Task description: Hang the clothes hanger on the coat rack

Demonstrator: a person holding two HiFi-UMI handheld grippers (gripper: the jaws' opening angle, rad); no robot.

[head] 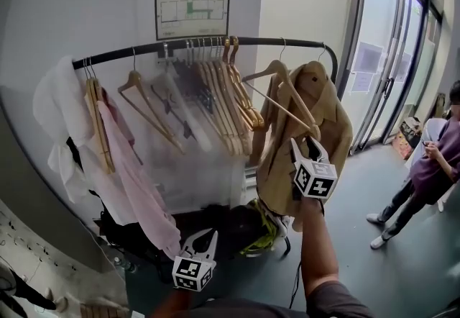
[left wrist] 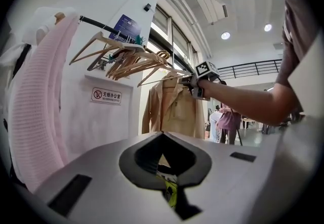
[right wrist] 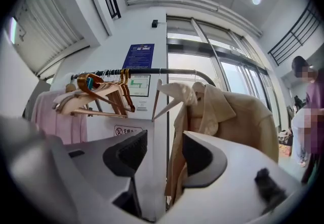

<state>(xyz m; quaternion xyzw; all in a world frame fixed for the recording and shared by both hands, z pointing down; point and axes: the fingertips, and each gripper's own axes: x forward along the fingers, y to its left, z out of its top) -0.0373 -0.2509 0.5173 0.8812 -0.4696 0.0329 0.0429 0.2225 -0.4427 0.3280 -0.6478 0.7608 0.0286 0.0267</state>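
A black coat rack rail (head: 215, 43) runs across the wall. One pale wooden hanger (head: 280, 86) hangs from the rail by its hook, in front of a beige jacket (head: 327, 119). My right gripper (head: 307, 142) stands open just below the hanger's lower right end, with nothing between its jaws. In the right gripper view the gripper (right wrist: 164, 152) faces the hanger (right wrist: 174, 94) and the jacket (right wrist: 223, 116), which lie beyond the open jaws. My left gripper (head: 198, 241) is held low under the rack. In its own view the gripper (left wrist: 162, 137) has its tips together and holds nothing.
Several more wooden hangers (head: 226, 93) crowd the rail's middle. A pink garment (head: 136, 173) and a white one (head: 61, 115) hang at the left. Bags (head: 244, 226) lie on the floor below. A person (head: 431, 165) stands at the right by glass doors (head: 395, 57).
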